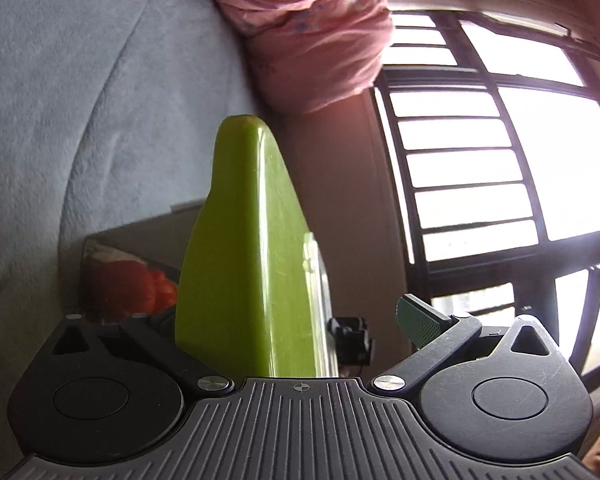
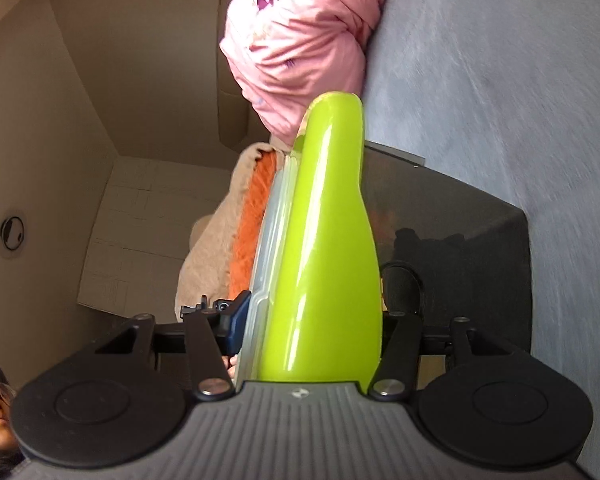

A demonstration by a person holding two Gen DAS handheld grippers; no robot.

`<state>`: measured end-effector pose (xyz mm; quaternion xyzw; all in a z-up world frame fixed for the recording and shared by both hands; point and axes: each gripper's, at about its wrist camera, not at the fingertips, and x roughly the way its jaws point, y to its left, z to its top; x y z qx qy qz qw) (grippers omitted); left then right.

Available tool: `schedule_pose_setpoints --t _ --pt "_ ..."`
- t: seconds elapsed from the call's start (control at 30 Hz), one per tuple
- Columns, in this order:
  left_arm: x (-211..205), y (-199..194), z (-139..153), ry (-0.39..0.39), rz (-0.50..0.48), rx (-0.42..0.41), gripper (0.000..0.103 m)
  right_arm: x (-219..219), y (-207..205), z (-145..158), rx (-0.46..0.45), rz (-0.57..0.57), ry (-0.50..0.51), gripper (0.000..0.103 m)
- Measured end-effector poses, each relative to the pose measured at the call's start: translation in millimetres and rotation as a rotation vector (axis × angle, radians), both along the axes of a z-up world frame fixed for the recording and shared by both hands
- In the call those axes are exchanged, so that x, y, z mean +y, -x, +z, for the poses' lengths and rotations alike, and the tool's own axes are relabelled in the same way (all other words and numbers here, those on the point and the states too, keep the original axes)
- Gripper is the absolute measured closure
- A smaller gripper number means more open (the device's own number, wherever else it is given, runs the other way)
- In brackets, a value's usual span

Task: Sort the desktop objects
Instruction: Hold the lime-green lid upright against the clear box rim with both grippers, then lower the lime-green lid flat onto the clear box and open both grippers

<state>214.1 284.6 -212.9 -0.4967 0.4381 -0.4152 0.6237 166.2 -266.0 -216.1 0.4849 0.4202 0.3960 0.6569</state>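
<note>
Right wrist view: we see the right gripper (image 2: 308, 336) fingers pinching a green-lidded box (image 2: 324, 248); left gripper (image 1: 292, 320) fingers spread around it. We advise level carriage.

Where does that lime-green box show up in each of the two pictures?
Left wrist: green box centre, rising between the left gripper fingers.
Right wrist: green box centre, clamped in the right gripper, clear lid edge on its left.
Shared landmark: pink cloth at top, beside grey fabric.

I see a soft grey bed (image 2: 500, 80). A pink blanket (image 2: 300, 40) lies bunched on it, and a dark box (image 2: 460, 216) sits by its edge.
</note>
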Motion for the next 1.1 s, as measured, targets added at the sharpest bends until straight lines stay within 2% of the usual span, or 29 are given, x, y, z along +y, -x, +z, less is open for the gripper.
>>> schedule_pose_setpoints --t 0.1,0.2,0.3,0.47,0.6,0.67,0.7,0.73,0.83,0.9,0.97,1.0,1.1 --pt "-6.0 -18.3 -2.5 -0.048 -0.003 0.035 0.000 0.3 -23.2 -1.9 -0.007 -0.009 0.007 0.048" --pt "-5.6 -22.0 0.0 -0.070 -0.005 0.027 0.000 -1.0 -38.4 -1.5 -0.021 -0.007 0.014 0.049" --pt "-4.5 -12.1 -1.1 -0.055 -0.001 0.038 0.000 -0.7 -42.9 -3.6 -0.022 0.002 0.010 0.049" --pt "-6.3 29.1 -8.6 -0.024 -0.019 0.073 0.000 -1.8 -36.2 -6.6 -0.003 0.036 0.007 0.049" --pt "0.8 59.7 -22.3 0.041 0.048 0.138 0.000 -0.5 -30.8 -1.8 0.031 0.056 0.058 0.041" --pt "8.9 70.7 -21.1 0.043 0.101 0.155 0.000 -5.0 -29.3 3.2 0.078 0.053 0.064 0.031" --pt "13.0 76.1 -20.4 0.045 0.127 0.163 0.000 -7.7 -27.5 8.3 0.086 0.049 0.075 0.016" --pt "17.2 80.2 -16.6 0.046 0.149 0.167 0.000 -12.1 -24.7 14.3 0.088 0.037 0.101 0.011" --pt "28.1 92.6 -2.2 0.037 0.207 0.173 0.000 -31.4 -14.0 24.7 0.113 -0.003 0.138 0.011" --pt "29.3 100.7 15.4 -0.030 0.226 0.168 0.000 -46.6 -3.1 27.0 0.152 -0.045 0.180 0.011" --pt "23.1 110.6 37.5 -0.171 0.244 0.174 0.000 -59.4 8.8 27.2 0.206 -0.094 0.219 0.011" --pt "19.8 115.8 48.5 -0.243 0.253 0.176 0.000 -65.5 15.1 27.5 0.232 -0.118 0.237 0.011" --pt "-4.2 139.6 85.1 -0.531 0.276 0.145 0.000 -72.4 44.2 39.9 0.270 -0.190 0.297 0.011"
